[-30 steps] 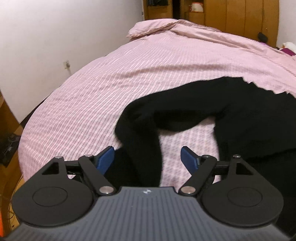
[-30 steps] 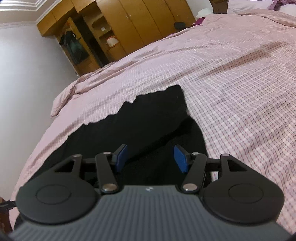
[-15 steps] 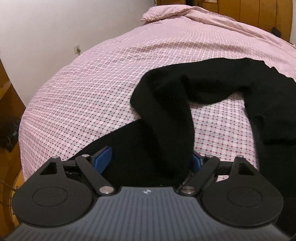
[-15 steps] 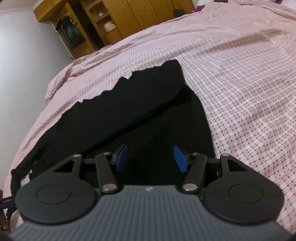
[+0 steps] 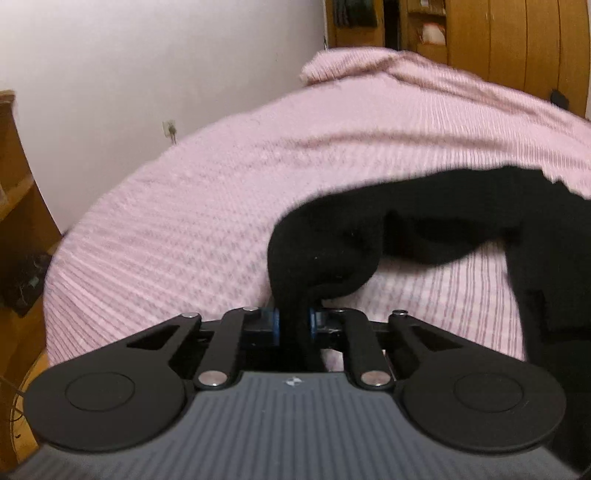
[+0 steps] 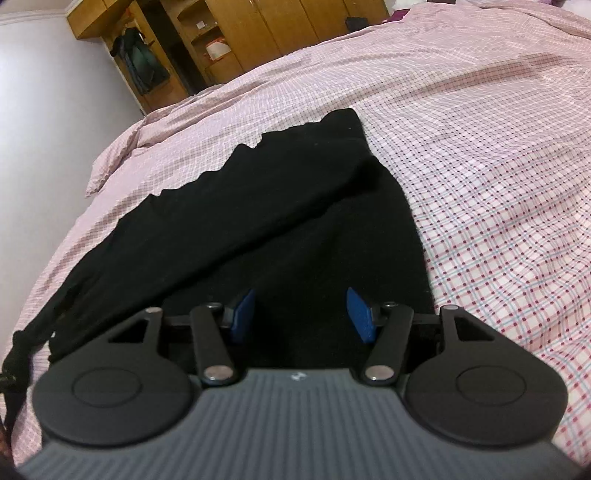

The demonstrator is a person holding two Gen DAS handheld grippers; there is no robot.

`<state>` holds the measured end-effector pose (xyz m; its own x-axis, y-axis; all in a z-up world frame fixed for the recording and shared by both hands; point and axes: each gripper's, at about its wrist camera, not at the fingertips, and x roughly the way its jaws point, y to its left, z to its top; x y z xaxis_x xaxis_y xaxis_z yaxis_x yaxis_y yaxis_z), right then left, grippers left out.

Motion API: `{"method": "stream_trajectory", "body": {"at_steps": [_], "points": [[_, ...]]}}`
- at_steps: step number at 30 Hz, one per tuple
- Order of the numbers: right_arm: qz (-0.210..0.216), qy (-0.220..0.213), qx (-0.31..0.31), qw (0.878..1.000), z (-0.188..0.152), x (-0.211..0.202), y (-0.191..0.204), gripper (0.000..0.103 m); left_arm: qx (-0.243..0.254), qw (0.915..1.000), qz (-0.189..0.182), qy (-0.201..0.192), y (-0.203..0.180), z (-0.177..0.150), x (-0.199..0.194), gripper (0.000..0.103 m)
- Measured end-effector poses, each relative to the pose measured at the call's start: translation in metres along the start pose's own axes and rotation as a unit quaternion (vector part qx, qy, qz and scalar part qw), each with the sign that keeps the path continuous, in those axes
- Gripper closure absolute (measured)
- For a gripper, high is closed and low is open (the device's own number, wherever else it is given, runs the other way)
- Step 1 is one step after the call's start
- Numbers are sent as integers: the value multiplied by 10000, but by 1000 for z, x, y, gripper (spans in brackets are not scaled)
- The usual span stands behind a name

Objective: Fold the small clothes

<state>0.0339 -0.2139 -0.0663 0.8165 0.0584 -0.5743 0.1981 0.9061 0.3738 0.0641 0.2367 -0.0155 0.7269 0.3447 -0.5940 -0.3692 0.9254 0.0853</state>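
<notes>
A black garment (image 6: 295, 206) lies spread on the pink checked bedspread (image 6: 480, 147). In the left wrist view its long sleeve (image 5: 332, 236) arcs up off the bed and runs down between my fingers. My left gripper (image 5: 293, 321) is shut on the end of this sleeve and holds it lifted above the bedspread (image 5: 184, 221). My right gripper (image 6: 301, 314) is open and empty, its blue pads (image 6: 360, 314) hovering just over the near part of the garment's body. A folded band of the garment crosses diagonally ahead of it.
Wooden wardrobes (image 6: 258, 33) stand beyond the bed's far end, with dark clothes hanging (image 6: 142, 62) beside them. A white wall (image 5: 147, 74) with a socket (image 5: 170, 129) runs along the bed's left side. A wooden shelf unit (image 5: 14, 206) stands at the left.
My left gripper closed on the black sleeve and lifted it off the bed. My right gripper stayed open and moved closer over the garment.
</notes>
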Motion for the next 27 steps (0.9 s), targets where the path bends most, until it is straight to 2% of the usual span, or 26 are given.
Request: {"method": "stream_trajectory", "body": {"at_steps": [5,13,21,27], "points": [[134,-6,82,9999,1,-3,0,44,-264,9981,-64,-553,7,27,-20,90],[285,-69,193,9994,1,-10,0,44,-322,9881,-690,-1336,-10,72,-55,90],[379,-245,210,9988,5,-19,-1,44,-5,9697,-1707,-1746,-78,100,-89,90],[374,-338,244,9984,5,-24,-6,44,444,9538,-2423,-1721,-154,102,-101,90]]}}
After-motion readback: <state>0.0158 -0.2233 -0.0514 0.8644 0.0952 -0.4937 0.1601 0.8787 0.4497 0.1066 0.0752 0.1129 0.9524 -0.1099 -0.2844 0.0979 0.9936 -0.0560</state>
